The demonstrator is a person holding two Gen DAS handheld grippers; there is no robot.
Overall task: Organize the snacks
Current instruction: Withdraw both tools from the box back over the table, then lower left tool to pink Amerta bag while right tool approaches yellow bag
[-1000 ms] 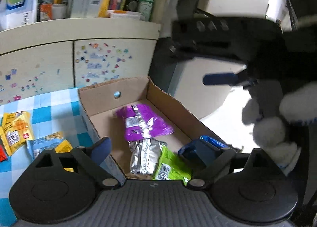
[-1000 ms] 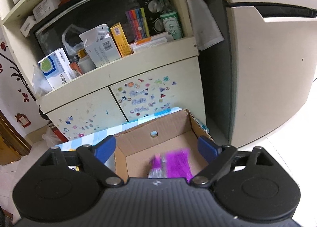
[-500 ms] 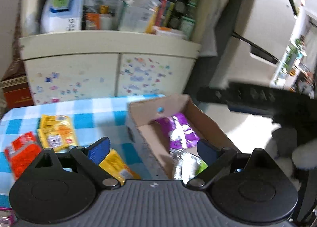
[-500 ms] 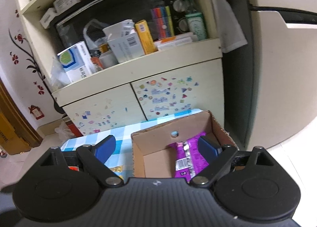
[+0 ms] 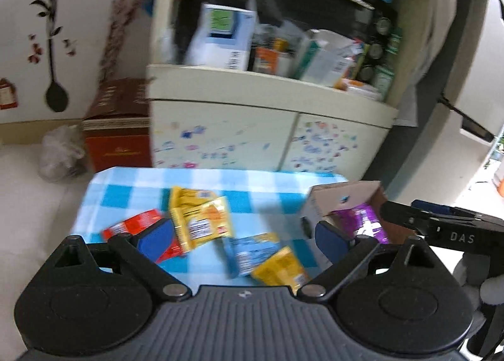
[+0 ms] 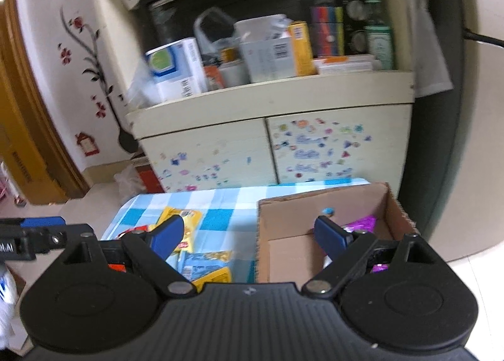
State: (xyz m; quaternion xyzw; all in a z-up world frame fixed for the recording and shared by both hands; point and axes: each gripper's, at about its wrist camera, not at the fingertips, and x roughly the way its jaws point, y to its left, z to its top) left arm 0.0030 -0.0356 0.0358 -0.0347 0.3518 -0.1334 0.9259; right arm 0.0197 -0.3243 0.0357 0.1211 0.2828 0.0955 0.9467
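My left gripper is open and empty, above loose snacks on the blue checked tablecloth: yellow packets, a red packet, a blue packet and another yellow packet. A cardboard box at the right holds a purple packet. My right gripper is open and empty, above the box's left wall. The box and purple packet show there too. The right gripper also appears in the left wrist view.
A cream cabinet with stickered doors stands behind the table, its shelf full of boxes and bottles. A red-brown box and a plastic bag sit on the floor at left. A fridge stands at right.
Both grippers have swung left, away from the box interior toward the tablecloth. The loose snacks have come into the left view. The purple packet now lies in the box.
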